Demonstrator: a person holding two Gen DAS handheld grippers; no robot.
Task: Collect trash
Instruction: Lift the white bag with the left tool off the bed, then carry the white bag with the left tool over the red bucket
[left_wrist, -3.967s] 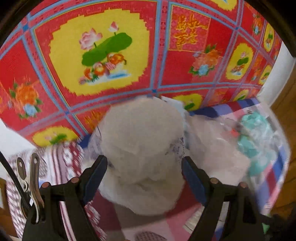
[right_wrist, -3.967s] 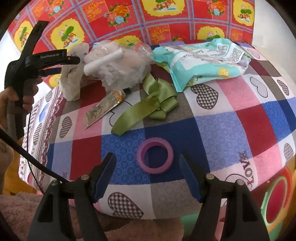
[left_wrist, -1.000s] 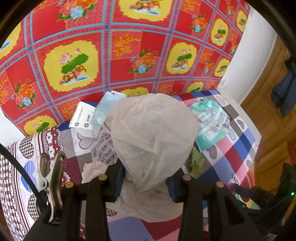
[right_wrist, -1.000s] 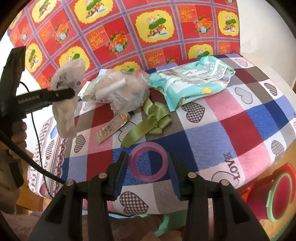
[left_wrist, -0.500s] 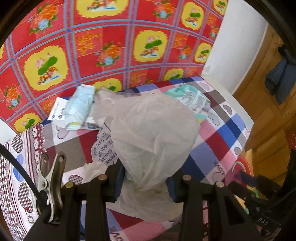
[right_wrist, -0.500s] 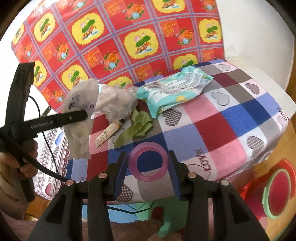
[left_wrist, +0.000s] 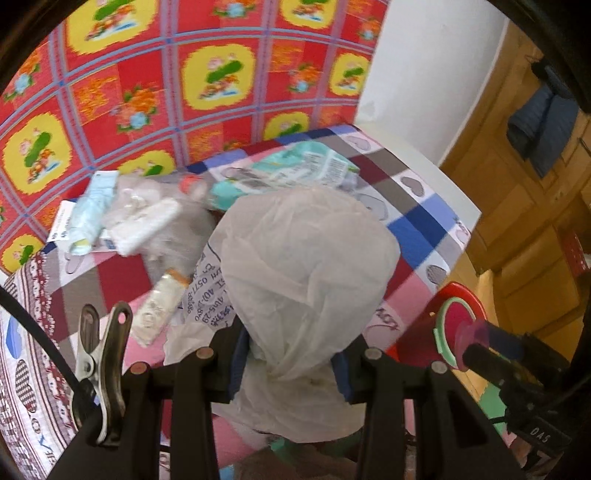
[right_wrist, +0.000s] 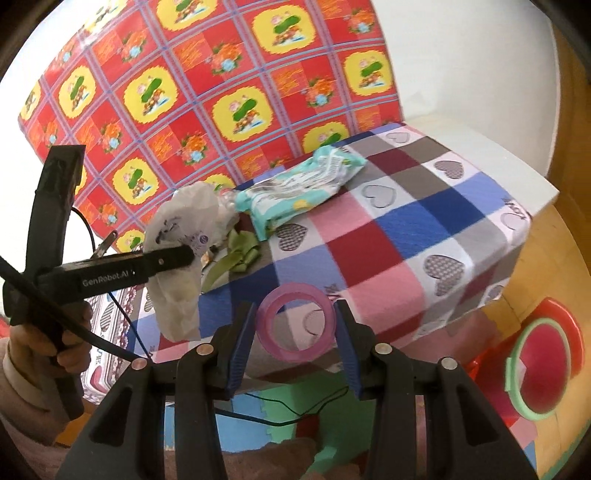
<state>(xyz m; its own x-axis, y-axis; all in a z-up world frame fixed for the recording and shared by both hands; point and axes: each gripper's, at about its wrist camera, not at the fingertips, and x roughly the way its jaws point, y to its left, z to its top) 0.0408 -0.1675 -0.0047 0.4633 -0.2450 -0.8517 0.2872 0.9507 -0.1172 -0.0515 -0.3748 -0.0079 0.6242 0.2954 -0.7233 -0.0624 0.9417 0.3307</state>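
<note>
The worktop (right_wrist: 436, 206) under its checked heart cloth carries a teal wrapper (right_wrist: 306, 184), a green ribbon (right_wrist: 240, 258) and other scraps. Off its corner sits a red bin (right_wrist: 543, 365). The left hand-held gripper (left_wrist: 291, 365) is clamped on a crumpled white plastic bag (left_wrist: 306, 266), lifted clear; the right hand-held gripper (right_wrist: 295, 332) pinches a pink tape ring (right_wrist: 295, 323) in the air.

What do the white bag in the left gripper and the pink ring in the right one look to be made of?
White bag: thin, matte plastic film or tissue-like sheet, by its soft crumples and slight translucency. Pink ring: rigid, glossy, translucent plastic, probably; it keeps a clean round shape and the checked cloth shows through its rim.
</note>
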